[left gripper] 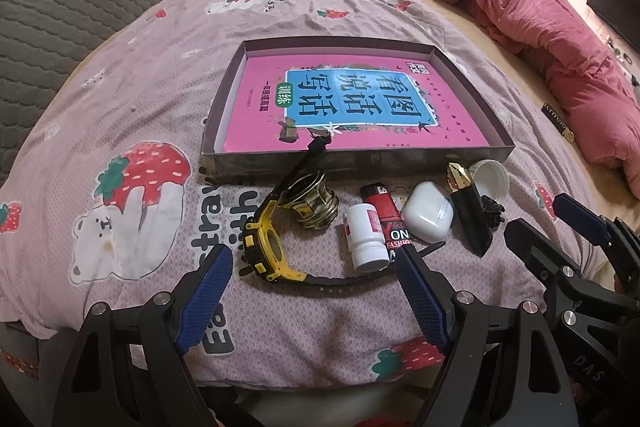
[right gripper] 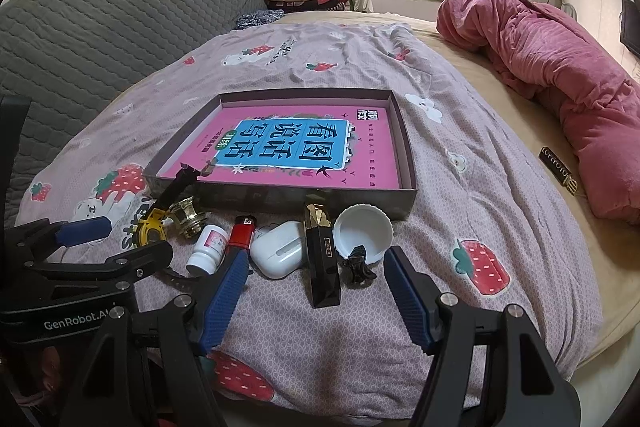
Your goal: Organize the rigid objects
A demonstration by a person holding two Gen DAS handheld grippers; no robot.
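Both grippers hover spread and empty: left gripper [left gripper: 316,293] just above the yellow watch [left gripper: 266,245], whose strap runs near-to-far onto the shallow box [left gripper: 352,163]; right gripper [right gripper: 316,287] near the black perfume bottle [right gripper: 320,259], gold cap pointing far.

The pink book [left gripper: 344,107] in the box [left gripper: 472,157] bears "看图说话写话" and "训练". The red lighter [left gripper: 387,217] reads "ON FASHION". The left gripper [right gripper: 86,251] body is marked "GenRobot.AI".
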